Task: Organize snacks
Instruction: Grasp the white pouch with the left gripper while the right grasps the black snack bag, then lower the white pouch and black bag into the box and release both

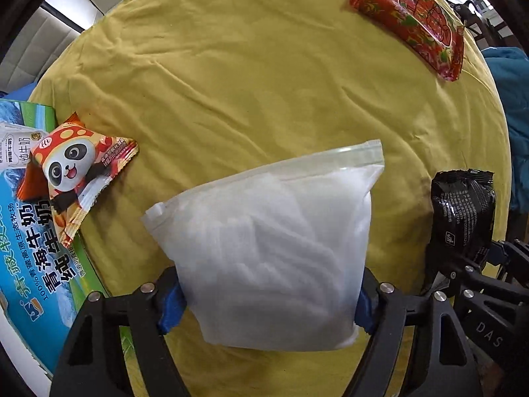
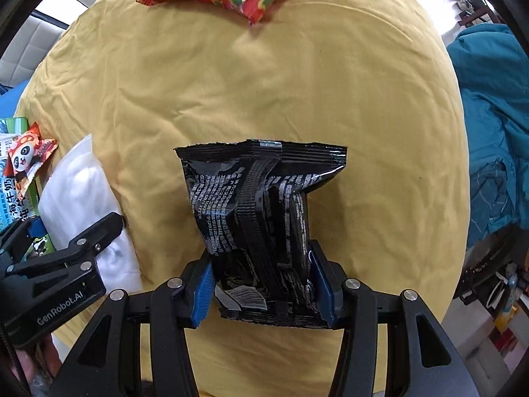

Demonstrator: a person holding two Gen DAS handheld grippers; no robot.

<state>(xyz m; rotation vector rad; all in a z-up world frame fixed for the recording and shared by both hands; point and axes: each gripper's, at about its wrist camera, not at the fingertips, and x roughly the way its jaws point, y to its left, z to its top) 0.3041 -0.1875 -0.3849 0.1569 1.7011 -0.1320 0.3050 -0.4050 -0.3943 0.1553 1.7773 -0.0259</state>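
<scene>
Both hands are loaded. My left gripper (image 1: pixel 264 301) is clamped on a frosted white zip-seal plastic pouch (image 1: pixel 274 238), blue pads pinching its lower sides, zip edge pointing away from me. My right gripper (image 2: pixel 264 287) is clamped on a crinkled glossy black foil snack packet with white print (image 2: pixel 261 218), held by its lower half, serrated top edge forward. Both hang over the wrinkled yellow cloth covering the table (image 1: pixel 248 76) — I can't tell whether either bag touches it. Judging by that, I'm mid-carry: two snacks picked, neither placed yet. The likely drop spot is the blue-and-green printed milk carton box (image 1: pixel 29 241) at the left edge, where a red-and-orange panda-print snack wrapper (image 1: pixel 76 178) already rests half on it. A long red floral-print foil snack bag (image 1: pixel 410 16) lies untouched at the far side, well apart from everything. Next move calls for swinging left and releasing one bag at a time — the pouch is soft and bulky, the black foil slick, so either may slide when let go.
</scene>
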